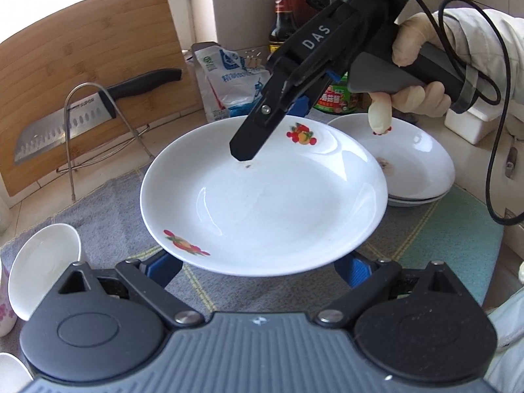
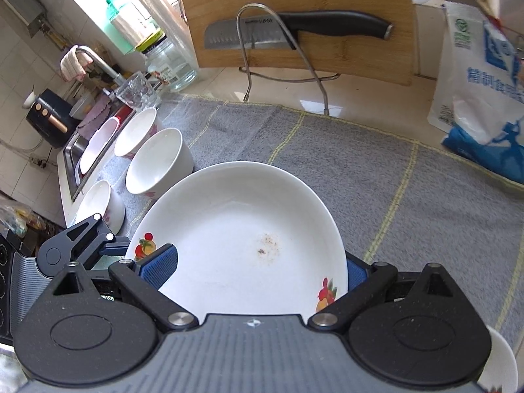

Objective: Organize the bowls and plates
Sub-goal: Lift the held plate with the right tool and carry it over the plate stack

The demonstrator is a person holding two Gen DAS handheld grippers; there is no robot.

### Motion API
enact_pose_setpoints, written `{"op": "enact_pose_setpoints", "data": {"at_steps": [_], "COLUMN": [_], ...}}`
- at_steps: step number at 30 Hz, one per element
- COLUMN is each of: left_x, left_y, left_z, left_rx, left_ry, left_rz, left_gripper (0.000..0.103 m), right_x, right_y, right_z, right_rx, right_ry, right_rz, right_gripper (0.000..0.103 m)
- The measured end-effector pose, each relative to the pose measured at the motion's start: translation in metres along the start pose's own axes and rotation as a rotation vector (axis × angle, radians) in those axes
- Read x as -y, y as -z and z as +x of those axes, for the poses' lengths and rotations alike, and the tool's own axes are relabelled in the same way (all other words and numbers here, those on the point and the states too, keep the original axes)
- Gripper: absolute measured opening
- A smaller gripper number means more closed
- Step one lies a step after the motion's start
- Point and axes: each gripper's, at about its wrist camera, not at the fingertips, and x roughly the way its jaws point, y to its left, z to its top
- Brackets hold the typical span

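A white plate (image 1: 262, 196) with fruit decals is held above the grey mat. My right gripper (image 1: 262, 131) grips its far rim, one finger on top, one below; in the right wrist view the plate (image 2: 242, 235) sits between its blue pads (image 2: 160, 267). My left gripper (image 1: 258, 270) is open, its blue fingers (image 1: 163, 267) spread under the plate's near rim; it also shows at the left of the right wrist view (image 2: 108, 249). A stack of plates (image 1: 416, 167) stands to the right. Several white bowls (image 2: 157, 163) stand left by the sink.
A bamboo cutting board (image 2: 294, 16) with a knife (image 2: 294, 29) on a wire rack stands behind the mat (image 2: 360, 170). A salt bag (image 2: 481, 98), sauce bottle (image 1: 283, 16), jar (image 2: 170, 62) and glass (image 2: 137, 91) line the back. A white box (image 1: 471, 124) sits far right.
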Motion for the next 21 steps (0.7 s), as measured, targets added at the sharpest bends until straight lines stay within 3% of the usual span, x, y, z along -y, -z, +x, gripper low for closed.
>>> {"op": "enact_pose_setpoints", "data": {"at_steps": [21], "left_x": [0.055], "left_y": [-0.033], "left_z": [0.013], "left_rx": [0.011], "left_ry": [0.215], "left_rz": [0.189], "left_gripper": [0.098], "right_x": [0.030], "right_y": [0.085], "right_z": [-0.080], "right_rx": [0.152], "right_ry": [0.130], "right_rz": [0.198], "right_gripper": [0.102]}}
